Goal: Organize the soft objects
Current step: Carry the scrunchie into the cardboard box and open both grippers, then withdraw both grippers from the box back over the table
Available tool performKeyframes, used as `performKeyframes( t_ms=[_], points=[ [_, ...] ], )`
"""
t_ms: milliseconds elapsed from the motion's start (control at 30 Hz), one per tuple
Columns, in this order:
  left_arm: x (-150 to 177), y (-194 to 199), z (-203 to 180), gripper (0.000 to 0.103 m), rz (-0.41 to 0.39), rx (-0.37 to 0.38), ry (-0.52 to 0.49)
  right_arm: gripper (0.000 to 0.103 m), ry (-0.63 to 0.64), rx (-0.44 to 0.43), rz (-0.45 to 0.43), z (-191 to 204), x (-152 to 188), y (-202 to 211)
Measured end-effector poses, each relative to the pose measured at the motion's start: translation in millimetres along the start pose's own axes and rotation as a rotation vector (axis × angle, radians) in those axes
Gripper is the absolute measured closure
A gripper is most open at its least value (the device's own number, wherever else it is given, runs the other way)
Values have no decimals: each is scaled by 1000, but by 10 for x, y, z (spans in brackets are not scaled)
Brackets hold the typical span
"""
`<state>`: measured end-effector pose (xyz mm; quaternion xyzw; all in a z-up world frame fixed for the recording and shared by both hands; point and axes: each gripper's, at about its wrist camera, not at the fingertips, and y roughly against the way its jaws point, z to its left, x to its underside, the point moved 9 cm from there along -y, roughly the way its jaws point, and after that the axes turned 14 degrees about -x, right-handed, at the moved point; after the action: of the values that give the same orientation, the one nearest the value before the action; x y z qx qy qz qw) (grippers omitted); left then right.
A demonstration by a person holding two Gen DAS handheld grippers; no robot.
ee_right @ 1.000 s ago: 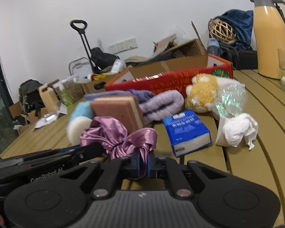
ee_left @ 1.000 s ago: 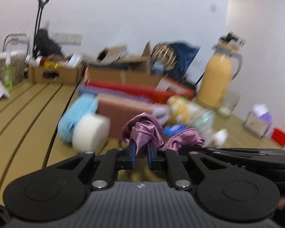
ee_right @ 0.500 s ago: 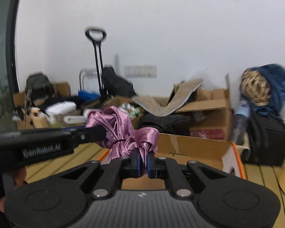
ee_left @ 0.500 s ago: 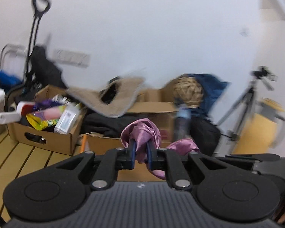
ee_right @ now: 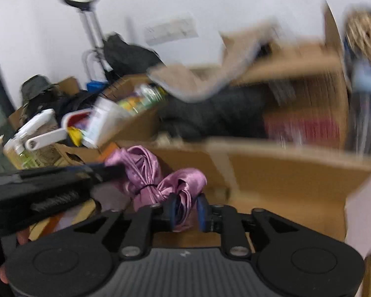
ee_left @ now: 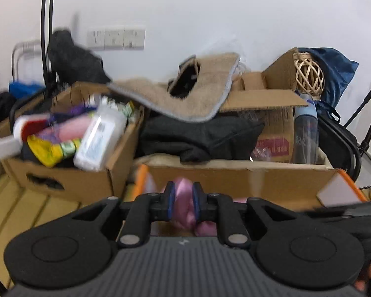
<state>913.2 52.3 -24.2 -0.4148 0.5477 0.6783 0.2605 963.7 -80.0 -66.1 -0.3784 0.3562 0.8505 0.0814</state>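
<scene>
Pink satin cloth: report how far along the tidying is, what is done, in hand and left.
Done: nothing visibly put away in these views. In hand: the pink cloth hangs between both claws over the long cardboard box. The left claw is shut on it; the right claw has just been opening, cloth between its jaws but slack on one side. Left: let the cloth go, probably into the box.

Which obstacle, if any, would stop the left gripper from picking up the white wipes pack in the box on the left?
Probably it cannot yet: the left gripper is shut on the purple satin cloth, so it has no free grip. The white wipes pack lies uncovered on top of the cardboard box, so the path looks open.
</scene>
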Motion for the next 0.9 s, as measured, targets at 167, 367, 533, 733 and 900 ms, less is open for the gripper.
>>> performKeyframes(
  t_ms=[167, 367, 533, 733, 900],
  points=[
    [-36, -19, -5, 61, 41, 29, 28, 55, -140, -10, -46, -54, 177, 158],
    [-164, 422, 52, 51, 23, 53, 8, 51, -45, 141, -119, 112, 5, 570],
    [-474, 1180, 239, 45, -50, 65, 35, 48, 10, 184, -190, 495, -187, 1255],
    [-560, 2269, 578, 16, -177, 38, 17, 38, 57, 237, -267, 1038, -179, 2317],
    [-201, 3117, 886, 4, -280, 29, -25, 29, 122, 261, -309, 1544, 318, 3127]
  ],
)
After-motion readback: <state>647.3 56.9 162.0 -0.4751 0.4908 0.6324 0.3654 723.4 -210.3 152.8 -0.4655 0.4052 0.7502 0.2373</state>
